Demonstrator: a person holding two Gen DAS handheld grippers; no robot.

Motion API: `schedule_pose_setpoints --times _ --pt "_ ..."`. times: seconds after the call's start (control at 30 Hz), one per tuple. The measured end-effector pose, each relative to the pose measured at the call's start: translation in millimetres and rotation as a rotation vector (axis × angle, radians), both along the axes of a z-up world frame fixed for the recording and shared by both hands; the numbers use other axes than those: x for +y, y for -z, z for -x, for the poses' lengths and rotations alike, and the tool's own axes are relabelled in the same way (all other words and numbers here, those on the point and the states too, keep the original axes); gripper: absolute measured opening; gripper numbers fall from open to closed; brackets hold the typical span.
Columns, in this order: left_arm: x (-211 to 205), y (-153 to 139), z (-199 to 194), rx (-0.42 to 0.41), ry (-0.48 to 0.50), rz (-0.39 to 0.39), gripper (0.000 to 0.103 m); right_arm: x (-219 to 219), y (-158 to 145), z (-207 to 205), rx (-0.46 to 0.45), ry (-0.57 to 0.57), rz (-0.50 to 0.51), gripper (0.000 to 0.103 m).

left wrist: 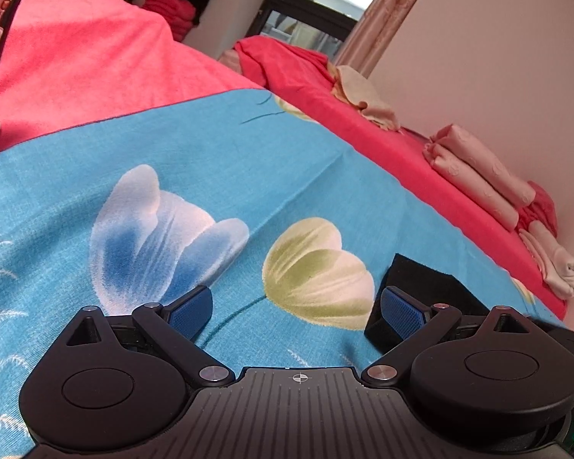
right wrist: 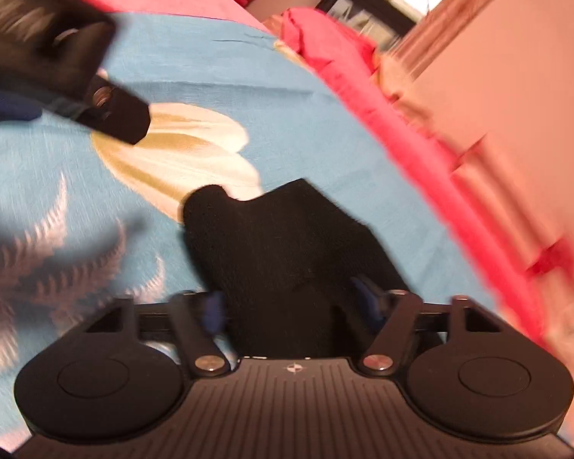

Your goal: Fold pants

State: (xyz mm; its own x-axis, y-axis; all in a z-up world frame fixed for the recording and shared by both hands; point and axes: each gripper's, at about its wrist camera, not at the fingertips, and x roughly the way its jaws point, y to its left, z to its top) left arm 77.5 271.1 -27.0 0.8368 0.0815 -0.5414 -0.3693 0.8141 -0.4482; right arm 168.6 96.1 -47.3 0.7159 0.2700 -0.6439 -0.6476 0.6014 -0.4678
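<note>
A: Where are the black pants (right wrist: 287, 260) right now?

B: They lie on the blue tulip-print sheet (left wrist: 248, 160) over the bed. In your right wrist view they fill the centre and run down to 6 o'clock, between the fingers of your right gripper (right wrist: 292, 311). In your left wrist view only a dark corner shows at about 4 o'clock.

A: Is my right gripper grasping them?

B: The fingers are spread, with the cloth bunched between them, but that view is blurred, so you cannot tell whether the pads truly pinch it.

A: And the left?

B: Your left gripper (left wrist: 296, 311) is released, wide apart over the yellow tulip (left wrist: 317, 271), holding nothing; the pants' corner sits just beside its right finger.

A: Which step is this?

B: It looks like taking hold of an edge for a fold. Next, you likely need to bring the left gripper toward 4 o'clock, clamp that corner, and lift both sides evenly.
</note>
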Motion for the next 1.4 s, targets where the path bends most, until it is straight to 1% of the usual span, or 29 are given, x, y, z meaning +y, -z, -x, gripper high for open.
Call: schedule_pose_setpoints --times 0.03,0.1,0.2,0.27,0.37,0.43,0.5,0.57,0.67,0.73,0.8,0.83,0.87,0.9,0.93,0.97,1.0,1.07,1.1,1.13,1.17,1.2,1.23,1.27,1.3,1.33,1.4 --pt "0.1 -0.3 0.2 0.002 0.003 -0.002 0.103 -2.6 -5.1 -4.9 0.075 -0.005 -0.039 0.027" --pt "-0.3 -1.8 -0.8 0.01 0.028 -0.005 0.103 -9.4 -18.0 -9.9 0.108 0.009 -0.077 0.021" --pt "-7.8 -7.2 -5.1 0.014 0.098 -0.026 0.103 -39.8 -50.1 -23.7 0.205 0.033 -0.229 0.019" --pt "-21.1 -13.0 -10.9 0.021 0.183 -0.052 0.103 -65.7 -73.5 -31.8 0.248 0.059 -0.32 0.019" --pt "-51.7 -25.1 -24.7 0.024 0.338 -0.089 0.103 -104.6 -102.5 -39.4 0.275 0.071 -0.423 0.018" --pt "-78.2 -36.0 -38.0 0.014 0.438 -0.126 0.103 -132.7 -118.5 -41.6 0.286 0.086 -0.495 0.018" --pt "-108.6 -43.9 -55.6 0.007 0.537 -0.144 0.103 -166.6 -133.6 -42.8 0.288 0.104 -0.577 0.018" --pt "-142.7 -49.5 -73.8 -0.003 0.612 -0.146 0.103 -206.3 -149.9 -41.1 0.267 0.138 -0.654 0.018" --pt "-200.4 -55.7 -99.9 -0.031 0.722 -0.121 0.103 -272.9 -167.4 -40.1 0.212 0.214 -0.751 0.017" --pt "-243.0 -57.4 -110.3 -0.054 0.799 -0.135 0.103 -323.6 -167.7 -38.6 0.179 0.292 -0.818 0.018" --pt "-280.0 -53.0 -117.2 -0.048 0.852 -0.151 0.103 -374.5 -152.5 -36.6 0.147 0.402 -0.852 0.018" --pt "-294.8 -48.6 -119.5 -0.036 0.882 -0.153 0.103 -395.8 -138.6 -36.9 0.148 0.461 -0.856 0.02" --pt "-307.0 -42.9 -120.7 -0.024 0.907 -0.157 0.103 -416.2 -119.6 -39.0 0.175 0.523 -0.855 0.022" --pt "-317.1 -38.2 -119.4 -0.019 0.915 -0.184 0.103 -433.3 -98.0 -42.8 0.228 0.583 -0.848 0.026" --pt "-326.3 -35.0 -116.4 -0.021 0.917 -0.232 0.103 -448.8 -77.6 -47.7 0.302 0.629 -0.853 0.031" --pt "-334.0 -33.4 -112.2 -0.03 0.919 -0.285 0.103 -463.1 -61.1 -50.0 0.369 0.644 -0.901 0.031" --pt "-341.0 -32.2 -108.0 -0.035 0.922 -0.326 0.103 -475.0 -53.3 -47.9 0.393 0.623 -0.982 0.033" --pt "-347.2 -31.0 -104.2 -0.038 0.917 -0.373 0.103 -489.1 -53.2 -46.2 0.397 0.596 -1.078 0.054" --pt "-345.2 -30.6 -104.0 -0.035 0.916 -0.373 0.103 -494.1 -55.2 -47.8 0.396 0.583 -1.118 0.07" --pt "-344.9 -30.8 -104.8 -0.034 0.913 -0.367 0.103 -496.6 -56.7 -50.3 0.394 0.574 -1.151 0.076" --pt "-344.4 -30.7 -106.3 -0.032 0.91 -0.357 0.103 -499.6 -58.7 -53.4 0.388 0.578 -1.168 0.076" --pt "-342.4 -31.1 -108.9 -0.03 0.905 -0.344 0.103 -499.3 -58.5 -57.4 0.385 0.592 -1.17 0.075" --pt "-342.7 -30.4 -110.2 -0.028 0.9 -0.334 0.103 -499.1 -56.6 -63.3 0.392 0.616 -1.164 0.064" --pt "-343.1 -30.4 -111.8 -0.026 0.893 -0.332 0.103 -494.3 -51.9 -66.4 0.405 0.64 -1.147 0.05" --pt "-342.8 -30.5 -112.6 -0.022 0.886 -0.338 0.103 -487.2 -49.1 -69.9 0.408 0.673 -1.1 0.019" --pt "-342.8 -32.3 -108.1 -0.025 0.885 -0.345 0.103 -485.0 -49.8 -71.1 0.399 0.675 -1.069 0.019" --pt "-342.8 -35.4 -100.3 -0.044 0.896 -0.348 0.103 -490.2 -63.8 -55.5 0.283 0.608 -1.114 0.019"
